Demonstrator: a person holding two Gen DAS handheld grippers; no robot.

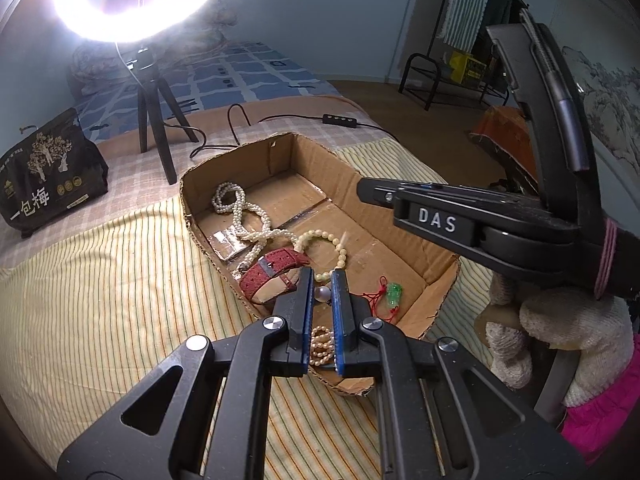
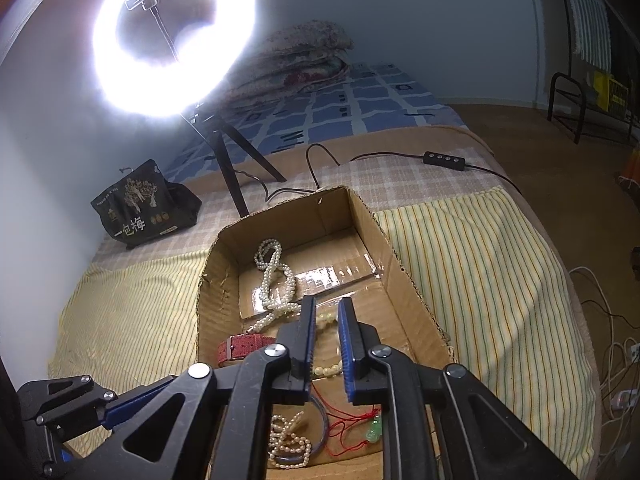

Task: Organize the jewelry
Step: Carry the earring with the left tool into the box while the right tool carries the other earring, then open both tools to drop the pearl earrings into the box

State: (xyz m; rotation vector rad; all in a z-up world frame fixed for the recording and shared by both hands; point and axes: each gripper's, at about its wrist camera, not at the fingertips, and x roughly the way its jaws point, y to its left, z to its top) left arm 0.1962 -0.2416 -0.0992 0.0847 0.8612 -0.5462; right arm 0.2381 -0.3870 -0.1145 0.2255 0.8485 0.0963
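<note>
A bed covered by a yellow striped cloth (image 2: 480, 272) fills the scene, with a blue patterned quilt (image 2: 360, 100) at its far end. On the cloth sits an open brown cardboard box (image 2: 218, 280) that holds all the jewelry. Beyond the box a glowing white ring light (image 2: 174, 44) stands on a black tripod (image 1: 160, 120), and a black printed snack bag (image 1: 48, 172) rests at the far left.

The left gripper (image 1: 322, 280) hangs over the near end of the box, its blue-padded fingers (image 1: 340, 300) spread a little apart with nothing between them. The right gripper (image 2: 325, 312) hovers over the middle of the box, fingers likewise parted and empty; in the left view its black body shows at the right, held by a white-gloved hand (image 1: 560, 332).

Inside the box, a long white pearl necklace (image 2: 274, 280) lies coiled toward the far left. Near it rests a red fabric watch strap (image 1: 276, 276), against the left wall. A pale bead bracelet (image 1: 324, 240) lies in the middle. At the near end lie a small pearl bracelet (image 2: 288, 440) and, just right of it, a green pendant on red cord (image 2: 374, 434).
</note>
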